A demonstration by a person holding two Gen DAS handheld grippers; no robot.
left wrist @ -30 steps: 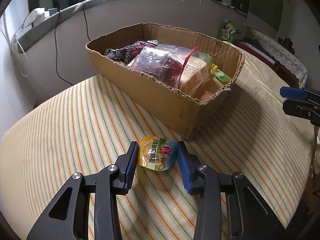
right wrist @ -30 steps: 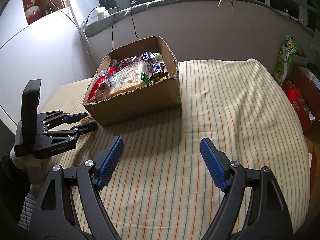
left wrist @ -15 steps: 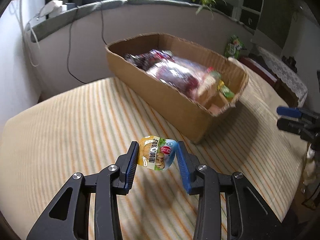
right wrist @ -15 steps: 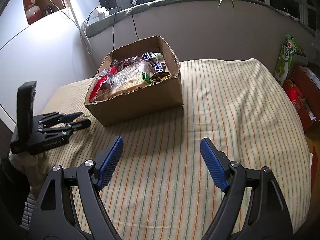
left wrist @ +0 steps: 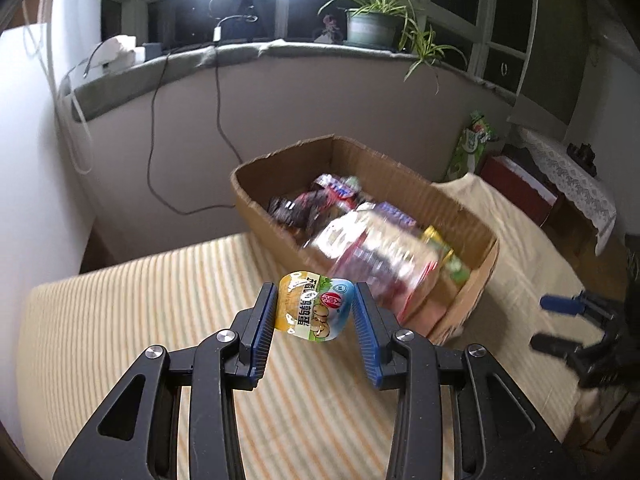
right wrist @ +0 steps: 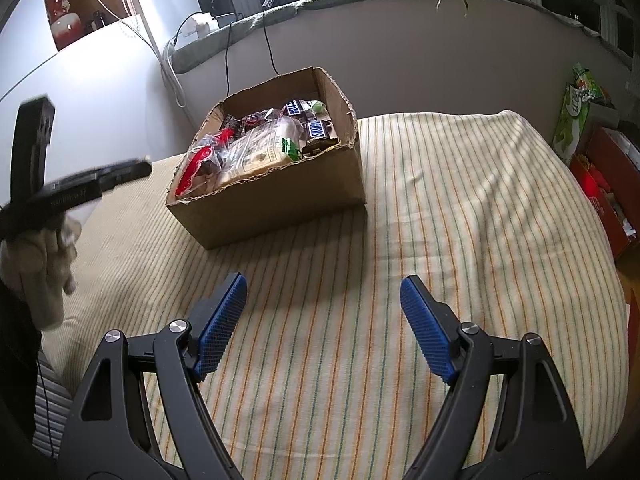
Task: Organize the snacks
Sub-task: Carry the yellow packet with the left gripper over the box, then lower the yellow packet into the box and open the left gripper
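Observation:
My left gripper [left wrist: 314,312] is shut on a small yellow, green and blue snack packet [left wrist: 312,310] and holds it in the air, in front of the near side of the cardboard box [left wrist: 476,276]. The box is filled with several wrapped snacks [left wrist: 360,240]. In the right wrist view the box [right wrist: 280,200] stands at the back left of the striped cloth, and the left gripper [right wrist: 120,170] hovers to its left, blurred. My right gripper [right wrist: 322,320] is open and empty above the cloth, well in front of the box.
A striped cloth [right wrist: 460,220] covers the surface. A grey wall with hanging cables [left wrist: 180,160] runs behind the box. A green bag [right wrist: 576,112] and red boxes [right wrist: 600,184] lie off the right edge. A potted plant [left wrist: 376,20] stands on the sill.
My left gripper has closed on the snack packet and lifted it off the cloth, tilting up toward the box. The right gripper has stayed nearly still.

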